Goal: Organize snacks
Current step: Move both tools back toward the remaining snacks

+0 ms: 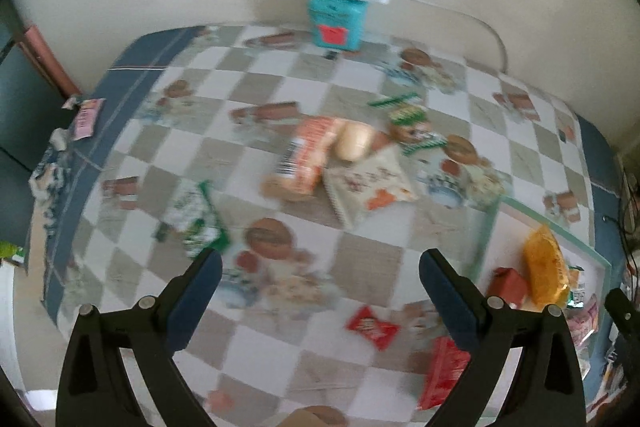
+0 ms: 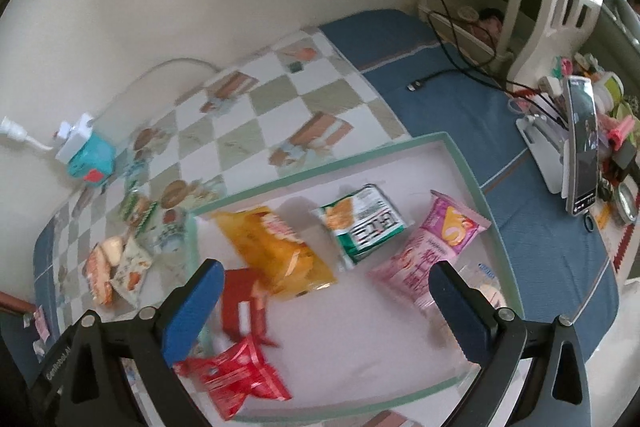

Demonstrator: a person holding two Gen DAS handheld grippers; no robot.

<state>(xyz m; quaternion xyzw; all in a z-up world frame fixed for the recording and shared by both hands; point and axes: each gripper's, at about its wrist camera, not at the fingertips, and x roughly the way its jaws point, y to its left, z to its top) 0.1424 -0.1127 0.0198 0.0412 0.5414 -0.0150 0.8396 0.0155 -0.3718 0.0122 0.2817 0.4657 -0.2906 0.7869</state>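
My left gripper [image 1: 320, 291] is open and empty above the checkered tablecloth. Ahead of it lie an orange packet [image 1: 306, 157], a pale bun [image 1: 354, 141], a white packet [image 1: 370, 185] and a green-white packet [image 1: 196, 219]. A small red packet [image 1: 372, 327] lies near its right finger. My right gripper [image 2: 326, 307] is open and empty over the green-rimmed white tray [image 2: 460, 155]. The tray holds a yellow packet [image 2: 280, 247], a green packet [image 2: 362, 223], a pink packet [image 2: 432, 251], a dark red box [image 2: 240, 303] and a red packet [image 2: 236, 375].
A teal box [image 1: 338, 23] with a white power adapter stands by the far wall. A phone on a stand [image 2: 582, 143] and cables sit right of the tray. The table's left edge [image 1: 60, 187] has crumpled wrappers.
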